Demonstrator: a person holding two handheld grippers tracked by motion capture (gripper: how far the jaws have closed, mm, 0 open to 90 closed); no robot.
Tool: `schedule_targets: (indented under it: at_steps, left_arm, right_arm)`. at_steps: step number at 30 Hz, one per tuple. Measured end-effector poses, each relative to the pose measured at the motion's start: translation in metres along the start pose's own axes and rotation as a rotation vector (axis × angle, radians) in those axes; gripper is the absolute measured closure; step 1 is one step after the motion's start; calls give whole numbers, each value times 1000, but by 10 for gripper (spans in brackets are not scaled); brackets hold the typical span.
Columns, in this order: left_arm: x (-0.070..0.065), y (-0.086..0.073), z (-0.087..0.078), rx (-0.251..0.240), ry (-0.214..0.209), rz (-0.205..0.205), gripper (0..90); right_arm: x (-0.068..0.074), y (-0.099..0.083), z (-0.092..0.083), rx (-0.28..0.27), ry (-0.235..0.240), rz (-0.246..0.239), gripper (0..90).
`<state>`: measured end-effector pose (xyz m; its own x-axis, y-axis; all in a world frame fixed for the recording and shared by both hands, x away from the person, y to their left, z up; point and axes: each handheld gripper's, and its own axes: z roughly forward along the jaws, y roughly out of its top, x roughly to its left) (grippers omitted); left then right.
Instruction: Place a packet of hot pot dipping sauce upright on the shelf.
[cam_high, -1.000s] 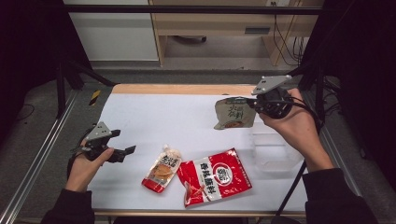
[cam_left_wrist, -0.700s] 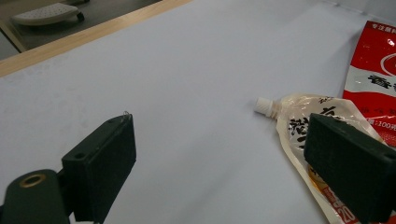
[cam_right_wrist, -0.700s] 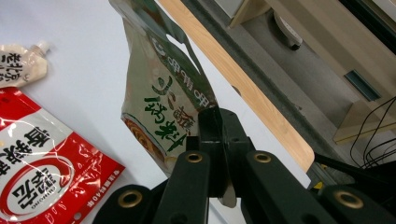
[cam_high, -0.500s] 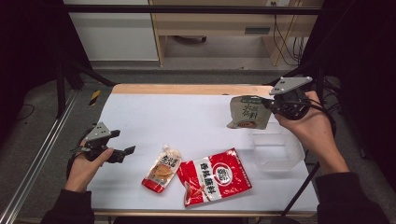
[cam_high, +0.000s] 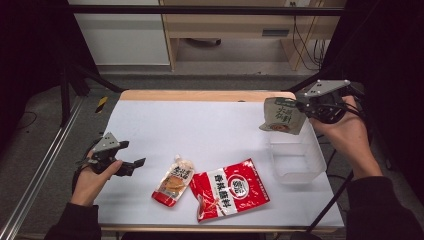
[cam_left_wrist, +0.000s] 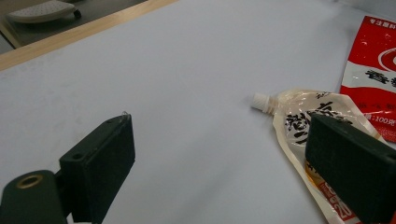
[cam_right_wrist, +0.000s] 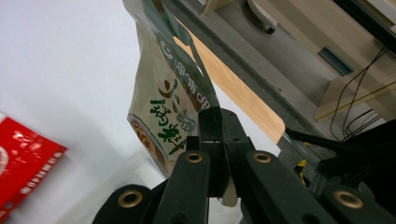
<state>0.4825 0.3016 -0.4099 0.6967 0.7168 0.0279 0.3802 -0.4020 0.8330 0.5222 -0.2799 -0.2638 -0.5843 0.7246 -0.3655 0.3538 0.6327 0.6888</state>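
Green-and-tan pouch (cam_high: 282, 116) pinched at its edge by the closed right gripper (cam_high: 306, 107), hanging above the clear bin (cam_high: 311, 165); best lowered squarely inside before release, with left gripper (cam_high: 134, 164) open, idle.

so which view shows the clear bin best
The high view: the clear bin shows whole at the table's right edge, with the green pouch hanging above its far end. The right gripper view catches just a faint pale corner of it, bottom left, below the pouch.
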Motion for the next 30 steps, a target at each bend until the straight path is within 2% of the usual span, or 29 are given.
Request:
schedule_targets:
  at_steps: [6,12,19,30]
  left_arm:
    - [-2,-3,3,13,4,4,84]
    - [-4,-5,4,15,31,13,85]
    - [-5,-7,9,25,27,12,85]
    - [-7,-9,12,40,19,20,84]
  right_arm:
    - [-18,-14,12,8,-25,5,900]
    - [-32,-21,20,1,-34,14,900]
    - [-41,-26,29,2,-26,11,900]
    - [-47,-33,41,-1,-16,17,900]
